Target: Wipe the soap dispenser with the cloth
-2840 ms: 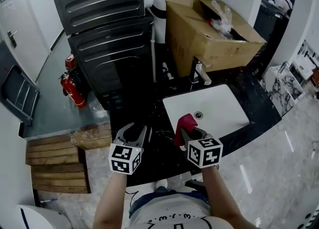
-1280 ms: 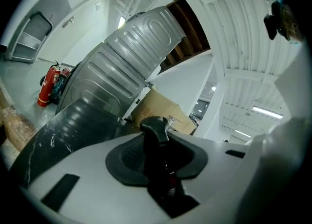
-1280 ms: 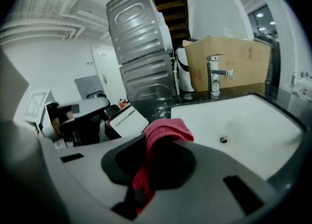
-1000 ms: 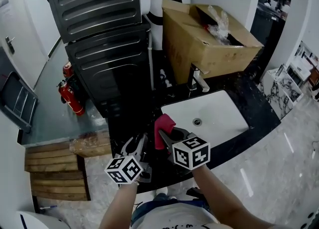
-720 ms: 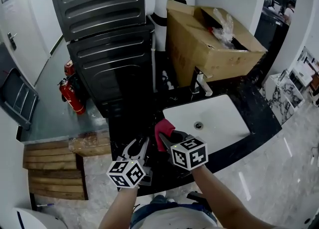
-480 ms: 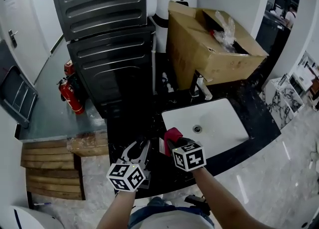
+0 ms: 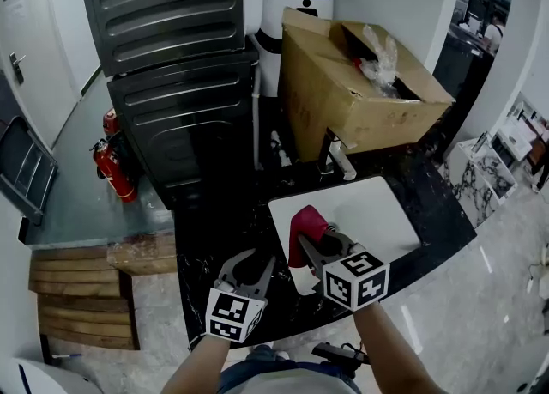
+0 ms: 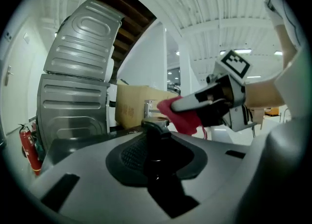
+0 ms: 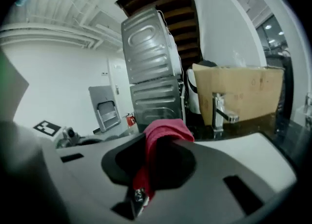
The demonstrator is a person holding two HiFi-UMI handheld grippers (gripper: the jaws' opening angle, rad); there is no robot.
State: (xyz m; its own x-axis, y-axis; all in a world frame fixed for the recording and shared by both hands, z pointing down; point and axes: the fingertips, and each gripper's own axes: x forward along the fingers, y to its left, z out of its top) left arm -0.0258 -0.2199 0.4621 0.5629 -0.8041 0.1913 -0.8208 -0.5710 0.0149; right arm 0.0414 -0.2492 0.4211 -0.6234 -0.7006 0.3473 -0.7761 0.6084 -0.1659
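Since a second before, the right gripper (image 7: 310, 242) and its red cloth (image 7: 306, 222) have been carried from over the black counter (image 7: 214, 229) to above the white sink (image 7: 377, 212), and the left gripper (image 7: 255, 262) has been rolled. In the head view, black-and-white square markers are shown on both cubes; no words can be read on the cardboard box (image 7: 343, 83). In the left gripper view, the black soap dispenser (image 8: 155, 125) is seen pinched between the left jaws, its pump head standing above them. The cloth is held just beyond it. Orange print on the box is too small to be read. In the right gripper view, the cloth is clamped between the right jaws and draped over their tips, with the faucet (image 9: 220, 111) seen behind
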